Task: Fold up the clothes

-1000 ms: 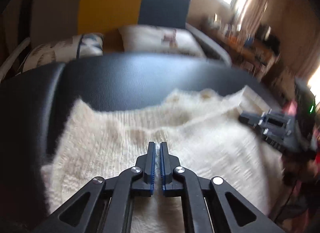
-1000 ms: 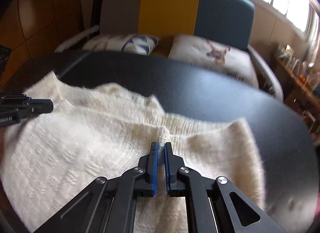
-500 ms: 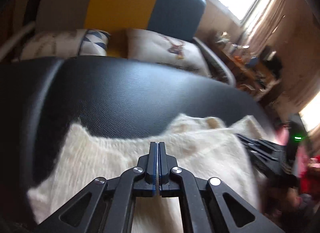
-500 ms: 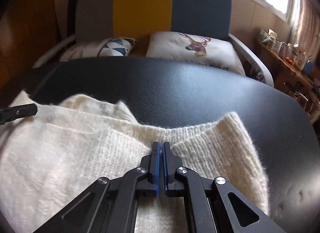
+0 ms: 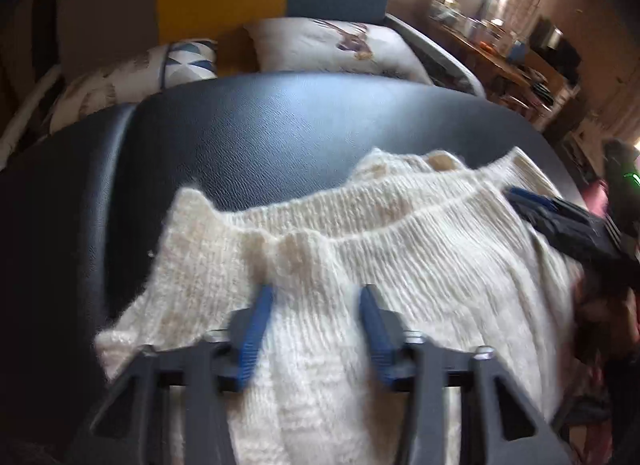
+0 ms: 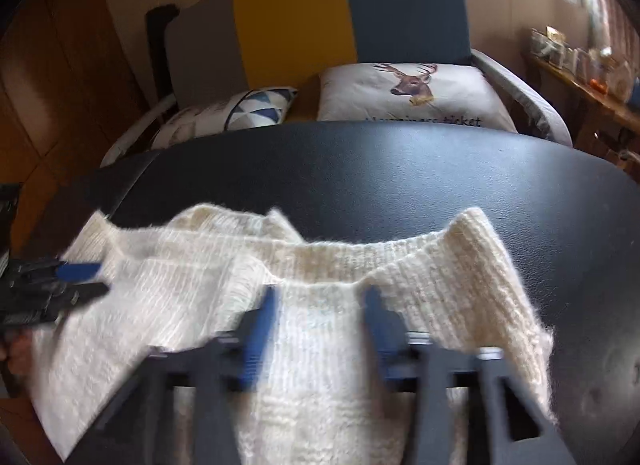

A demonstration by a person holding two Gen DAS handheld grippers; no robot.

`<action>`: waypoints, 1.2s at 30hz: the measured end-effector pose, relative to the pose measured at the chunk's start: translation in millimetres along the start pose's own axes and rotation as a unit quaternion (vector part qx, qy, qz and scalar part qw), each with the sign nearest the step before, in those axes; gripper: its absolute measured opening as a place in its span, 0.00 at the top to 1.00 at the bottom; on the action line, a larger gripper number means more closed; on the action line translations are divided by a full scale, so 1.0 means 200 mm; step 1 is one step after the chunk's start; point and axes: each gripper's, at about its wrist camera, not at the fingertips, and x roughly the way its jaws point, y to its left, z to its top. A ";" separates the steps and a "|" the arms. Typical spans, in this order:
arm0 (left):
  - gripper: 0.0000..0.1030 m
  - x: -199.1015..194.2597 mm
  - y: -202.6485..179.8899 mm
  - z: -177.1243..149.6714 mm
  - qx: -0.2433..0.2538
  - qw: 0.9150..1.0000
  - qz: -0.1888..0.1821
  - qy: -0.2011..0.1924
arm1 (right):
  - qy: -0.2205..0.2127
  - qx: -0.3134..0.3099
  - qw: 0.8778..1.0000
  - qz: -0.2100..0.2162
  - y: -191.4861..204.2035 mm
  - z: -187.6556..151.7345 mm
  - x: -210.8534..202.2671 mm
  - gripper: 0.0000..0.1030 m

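- A cream knitted sweater (image 5: 400, 265) lay on the black worktop (image 5: 280, 137), doubled over so that a ribbed edge ran across its far side.
- It looked soft, thick and limp, with a fuzzy, stretchy knit; it would likely sag and drag when lifted rather than slip. The ribbed edge, or a corner of it, seemed the firmest place to pinch.
- The left gripper (image 5: 316, 297) had its jaws spread wide, one blue pad to each side of a raised bump of knit, holding nothing.
- The right gripper (image 6: 320, 297) likewise stood wide apart over the ribbed edge, holding nothing; whether its tips touched the fabric could not be told through the blur.
- A sofa (image 6: 320, 17) with cushions stood beyond the worktop.
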 end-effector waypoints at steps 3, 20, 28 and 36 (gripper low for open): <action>0.96 -0.08 0.03 0.01 -0.045 0.996 -0.041 -0.063 | 0.010 -0.049 0.998 -0.026 0.07 -0.02 0.01 0.89; 0.94 -0.03 0.09 -0.22 -0.043 0.995 -0.035 -0.079 | 0.032 -0.056 0.997 -0.045 0.09 -0.15 -0.05 0.93; 0.87 -0.22 -0.02 -0.28 -0.040 0.992 -0.074 -0.094 | 0.004 0.095 0.985 0.145 -0.14 -0.37 -0.43 0.56; 0.80 -0.41 -0.13 -0.35 -0.036 0.987 -0.113 -0.108 | -0.003 0.168 0.953 0.252 -0.64 -0.87 -0.96 0.22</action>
